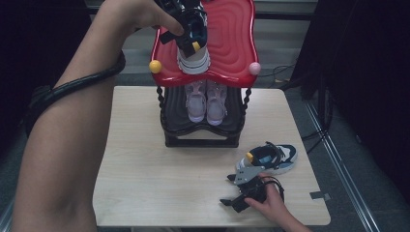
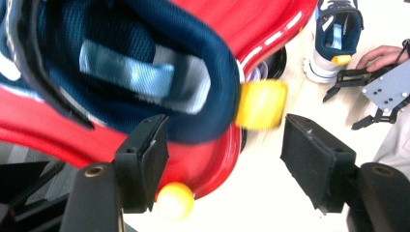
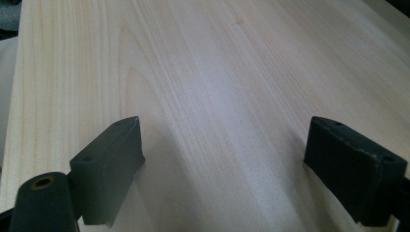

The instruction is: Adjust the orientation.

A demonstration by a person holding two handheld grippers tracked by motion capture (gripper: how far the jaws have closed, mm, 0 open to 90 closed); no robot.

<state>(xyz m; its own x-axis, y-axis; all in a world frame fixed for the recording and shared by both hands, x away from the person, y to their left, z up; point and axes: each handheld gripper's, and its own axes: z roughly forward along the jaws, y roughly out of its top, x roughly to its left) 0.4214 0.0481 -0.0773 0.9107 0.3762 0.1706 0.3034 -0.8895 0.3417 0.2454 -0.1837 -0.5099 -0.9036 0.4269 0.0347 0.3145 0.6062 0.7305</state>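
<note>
Left gripper sat at 12 o'clock over the red shelf, jaws partly open and straddling the heel of the navy shoe without pressing it; the shoe stood on the shelf's front edge. It looked light, with a soft padded collar but a stiff sole and heel, so the heel counter seemed the best grip. Right gripper rested at 5 o'clock on the table, jaws wide and empty, with the second shoe just beyond.
</note>
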